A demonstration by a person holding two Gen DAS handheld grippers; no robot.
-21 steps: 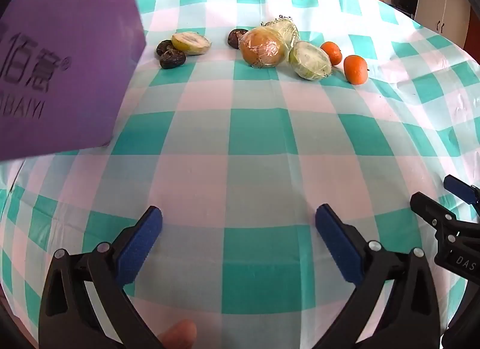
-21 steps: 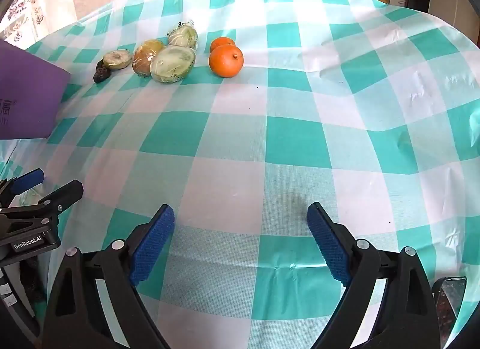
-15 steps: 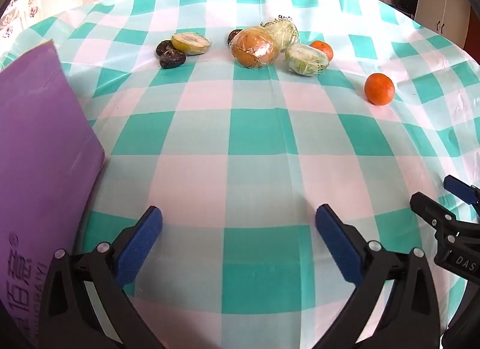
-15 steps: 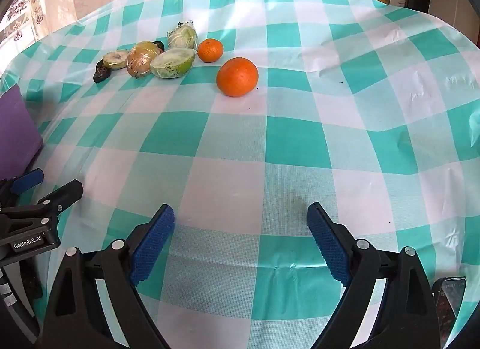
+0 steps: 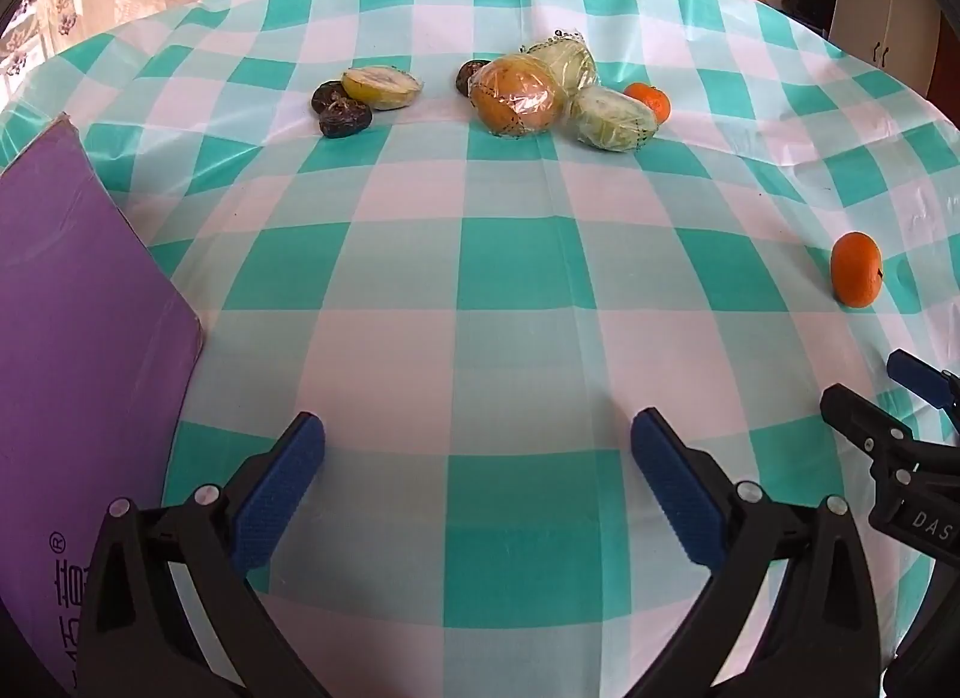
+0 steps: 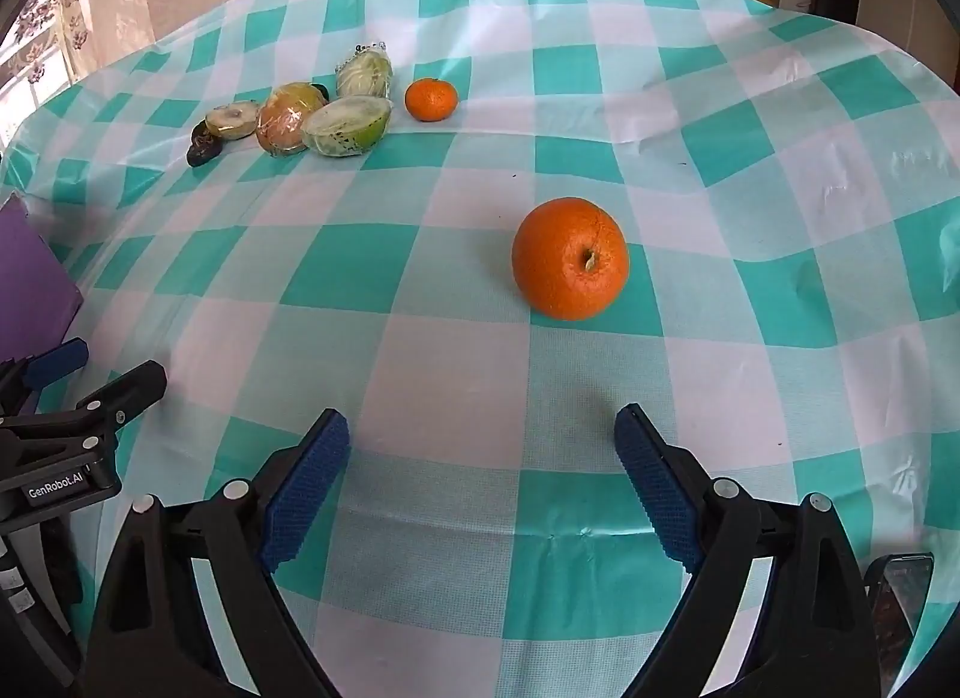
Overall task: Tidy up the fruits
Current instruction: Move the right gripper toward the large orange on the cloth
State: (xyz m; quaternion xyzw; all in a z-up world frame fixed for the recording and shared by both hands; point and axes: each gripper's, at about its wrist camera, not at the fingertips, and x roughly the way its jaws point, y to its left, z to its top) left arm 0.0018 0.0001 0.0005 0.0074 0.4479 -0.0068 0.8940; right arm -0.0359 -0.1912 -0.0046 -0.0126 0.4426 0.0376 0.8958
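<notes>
Here a large orange (image 6: 570,258) sits alone on the checked tablecloth (image 6: 456,254), ahead of the right claw (image 6: 480,458), which gapes wide and holds nothing. Toward the far edge, a small orange (image 6: 431,99) lies beside wrapped fruit halves (image 6: 347,126) and dark fruits (image 5: 344,117). The left claw (image 5: 477,452) is equally wide and empty, a purple box (image 5: 78,350) along the cloth's left edge.

Left wrist view: looked low across the checked tablecloth (image 5: 516,278), fruit cluster (image 5: 522,92) far ahead.
Right wrist view: sat rightward, facing likewise, nearer the lone orange (image 6: 570,258).
Shared: cluster, orange, purple box (image 5: 78,338); each view caught the other's gripper.
</notes>
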